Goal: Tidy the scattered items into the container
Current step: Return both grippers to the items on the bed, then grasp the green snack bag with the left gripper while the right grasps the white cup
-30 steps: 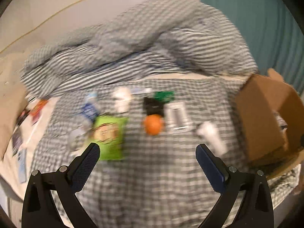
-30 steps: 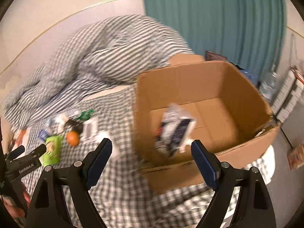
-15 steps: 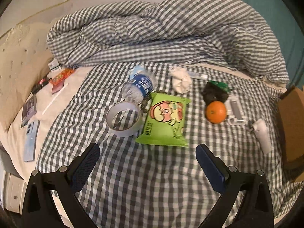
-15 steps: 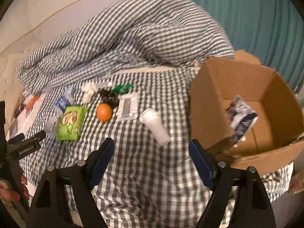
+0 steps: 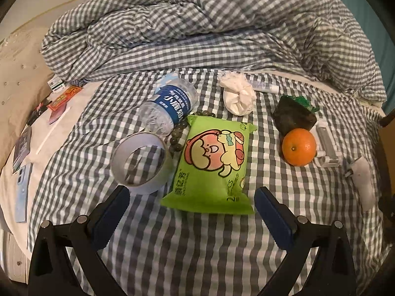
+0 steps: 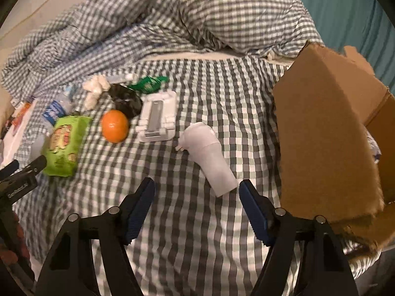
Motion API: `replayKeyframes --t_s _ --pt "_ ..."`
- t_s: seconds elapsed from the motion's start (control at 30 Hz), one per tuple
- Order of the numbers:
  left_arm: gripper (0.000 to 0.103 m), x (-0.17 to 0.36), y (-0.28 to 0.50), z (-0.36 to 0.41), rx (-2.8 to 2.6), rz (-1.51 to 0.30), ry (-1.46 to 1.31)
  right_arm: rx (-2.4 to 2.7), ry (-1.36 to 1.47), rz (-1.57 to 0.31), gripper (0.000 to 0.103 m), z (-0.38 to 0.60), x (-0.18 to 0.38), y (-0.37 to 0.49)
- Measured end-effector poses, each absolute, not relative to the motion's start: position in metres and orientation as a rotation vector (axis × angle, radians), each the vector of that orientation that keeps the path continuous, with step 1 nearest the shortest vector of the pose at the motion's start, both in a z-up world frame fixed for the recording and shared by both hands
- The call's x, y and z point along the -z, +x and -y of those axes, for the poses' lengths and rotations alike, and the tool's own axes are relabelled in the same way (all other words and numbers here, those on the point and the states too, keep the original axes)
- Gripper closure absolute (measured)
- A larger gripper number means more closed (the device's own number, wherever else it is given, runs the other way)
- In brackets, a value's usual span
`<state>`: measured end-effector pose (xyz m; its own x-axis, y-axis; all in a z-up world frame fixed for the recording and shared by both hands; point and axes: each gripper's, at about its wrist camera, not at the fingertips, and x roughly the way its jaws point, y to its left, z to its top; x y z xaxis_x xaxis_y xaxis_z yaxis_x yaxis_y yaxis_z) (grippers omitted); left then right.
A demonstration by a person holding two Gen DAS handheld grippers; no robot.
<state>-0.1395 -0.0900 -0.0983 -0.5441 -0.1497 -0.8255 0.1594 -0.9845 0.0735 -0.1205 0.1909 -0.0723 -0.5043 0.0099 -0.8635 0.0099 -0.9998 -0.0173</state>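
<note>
Scattered items lie on a checked bedsheet. In the left wrist view my open, empty left gripper [image 5: 191, 202] hovers just in front of a green snack pack [image 5: 212, 165], with a tape roll [image 5: 139, 159], a water bottle [image 5: 169, 103], a white wad [image 5: 238, 93], a dark pouch [image 5: 293, 117] and an orange [image 5: 298, 146] around it. In the right wrist view my open, empty right gripper [image 6: 197, 197] sits just below a white cup [image 6: 208, 156] lying on its side. The cardboard box [image 6: 325, 133] stands to the right. The orange [image 6: 114, 125] and a white holder [image 6: 158, 116] lie further left.
A bunched checked duvet [image 5: 209, 24] fills the back of the bed. A phone [image 5: 21, 192], cards and small packets [image 5: 64, 96] lie at the left edge by the headboard. A teal curtain [image 6: 345, 7] hangs behind the box. The left gripper [image 6: 19, 177] shows at the right view's left edge.
Both grippers have moved away from the box and down toward the bed: the left closer to the green pack, the right closer to the white cup. Both stay open.
</note>
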Motion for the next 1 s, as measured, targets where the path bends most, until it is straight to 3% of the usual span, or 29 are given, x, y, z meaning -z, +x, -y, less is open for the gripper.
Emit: replayKeyframes --t_s 0.73,0.9,1.0 --pt "0.000 0.150 -0.183 0.076 2.580 0.079 1.492 2.664 1.760 -0.105 0.040 -0.205 0.145 -0.191" --pt "0.000 0.158 -0.188 0.074 2.559 0.088 1.512 2.643 1.726 -0.142 0.060 -0.197 0.144 -0.193" --pt "0.000 0.161 -0.191 0.073 2.554 0.094 1.515 2.653 1.703 -0.158 0.061 -0.194 0.140 -0.188"
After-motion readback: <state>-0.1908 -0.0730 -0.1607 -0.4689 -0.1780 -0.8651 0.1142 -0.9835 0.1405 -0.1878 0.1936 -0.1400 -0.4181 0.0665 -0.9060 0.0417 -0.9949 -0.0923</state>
